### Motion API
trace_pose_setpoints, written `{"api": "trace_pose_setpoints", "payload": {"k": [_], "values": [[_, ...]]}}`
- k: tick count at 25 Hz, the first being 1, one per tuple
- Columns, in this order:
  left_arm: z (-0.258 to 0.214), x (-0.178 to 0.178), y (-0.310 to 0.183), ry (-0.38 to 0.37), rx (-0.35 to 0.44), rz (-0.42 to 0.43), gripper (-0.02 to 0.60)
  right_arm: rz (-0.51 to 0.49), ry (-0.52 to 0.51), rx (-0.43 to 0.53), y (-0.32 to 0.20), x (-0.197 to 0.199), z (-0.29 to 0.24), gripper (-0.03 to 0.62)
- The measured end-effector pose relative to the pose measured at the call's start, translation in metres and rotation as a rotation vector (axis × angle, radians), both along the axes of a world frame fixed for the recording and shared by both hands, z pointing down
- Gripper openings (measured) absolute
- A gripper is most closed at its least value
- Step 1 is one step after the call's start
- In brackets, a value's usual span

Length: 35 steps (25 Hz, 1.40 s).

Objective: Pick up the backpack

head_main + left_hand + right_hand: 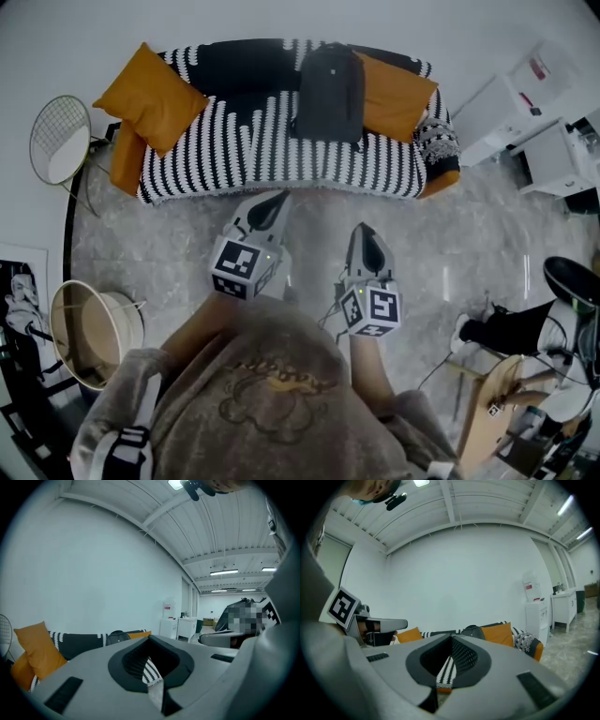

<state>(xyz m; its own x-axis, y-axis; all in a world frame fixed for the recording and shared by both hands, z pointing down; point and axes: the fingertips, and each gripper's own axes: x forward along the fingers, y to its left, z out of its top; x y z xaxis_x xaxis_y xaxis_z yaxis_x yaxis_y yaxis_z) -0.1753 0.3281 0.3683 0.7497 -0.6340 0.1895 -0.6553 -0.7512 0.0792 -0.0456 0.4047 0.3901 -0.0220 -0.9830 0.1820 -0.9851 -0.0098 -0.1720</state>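
L gripper (280, 197) & R gripper (365, 230), fingers clenched empty, well apart from backpack (328, 92) on striped sofa (262, 145).

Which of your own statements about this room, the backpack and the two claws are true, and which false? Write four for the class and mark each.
1. The backpack lies on the striped sofa. True.
2. The left claw grips the backpack. False: it is shut on nothing and is over the floor, short of the sofa.
3. The right claw is shut and empty. True.
4. The cushions on the sofa are blue. False: the cushion at the sofa's left end and the one beside the backpack are orange.
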Motion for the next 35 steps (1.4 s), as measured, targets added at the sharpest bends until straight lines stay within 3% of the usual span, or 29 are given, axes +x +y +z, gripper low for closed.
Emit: {"api": "trace_pose_setpoints", "payload": {"k": [16,26,35], "values": [[0.013,0.032,-0.132,-0.005,-0.040,0.004,0.000,-0.023,-0.010,-0.027,-0.131,0.024,0.011,0.006],[-0.003,0.052,-0.220,-0.003,-0.010,0.064,0.000,0.031,-0.021,-0.025,-0.214,0.037,-0.003,0.006],[-0.009,0.067,-0.272,0.010,-0.008,0.091,0.000,0.061,-0.003,-0.024,-0.258,0.050,-0.008,0.006]]}}
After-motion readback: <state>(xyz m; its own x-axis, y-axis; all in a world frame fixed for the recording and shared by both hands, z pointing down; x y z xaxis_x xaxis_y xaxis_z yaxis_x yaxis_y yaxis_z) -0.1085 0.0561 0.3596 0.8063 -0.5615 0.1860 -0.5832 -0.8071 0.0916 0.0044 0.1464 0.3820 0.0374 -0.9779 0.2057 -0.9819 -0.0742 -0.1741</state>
